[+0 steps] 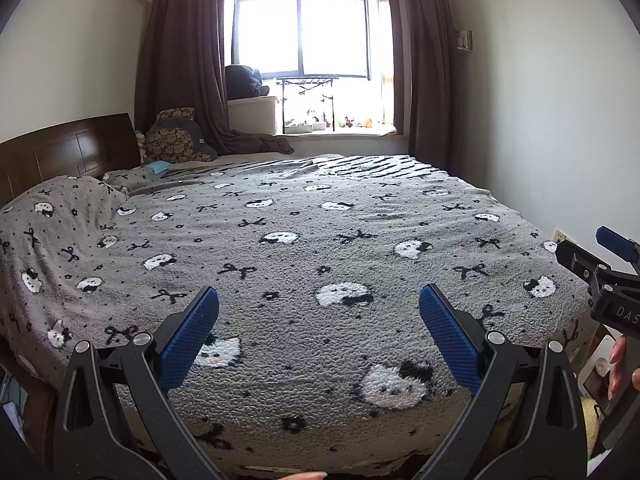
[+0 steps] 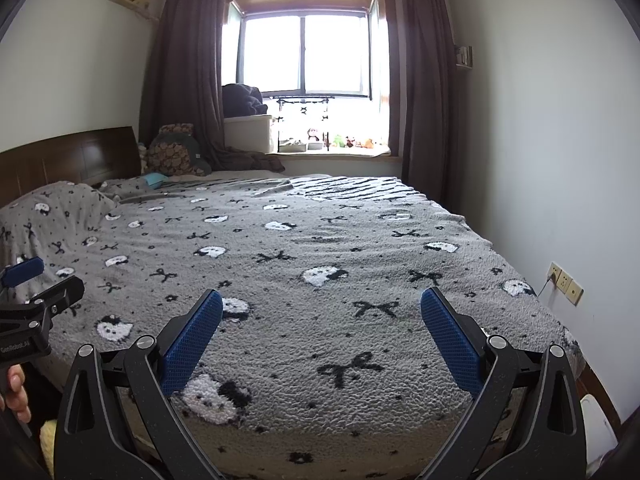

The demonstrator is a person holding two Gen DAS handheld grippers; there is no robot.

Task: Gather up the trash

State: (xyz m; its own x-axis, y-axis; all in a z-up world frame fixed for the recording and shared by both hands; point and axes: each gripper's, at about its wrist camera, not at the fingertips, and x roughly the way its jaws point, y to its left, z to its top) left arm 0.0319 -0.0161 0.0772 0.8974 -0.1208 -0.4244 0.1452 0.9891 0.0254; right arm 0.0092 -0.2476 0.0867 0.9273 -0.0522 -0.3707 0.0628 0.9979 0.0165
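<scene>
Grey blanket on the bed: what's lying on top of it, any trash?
No trash shows on the grey blanket. Its middle and near part are bare; only a teal item lies by the headboard. Anything beneath the blanket is hidden. Both claws are open.

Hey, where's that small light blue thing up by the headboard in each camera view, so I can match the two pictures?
Left wrist view: the light blue item lies on the bed's far left, just right of the wooden headboard, below the patterned cushion.
Right wrist view: the same item sits at far left, right of the headboard, below the cushion.
Shared landmark: the window above the bed's far side.
</scene>
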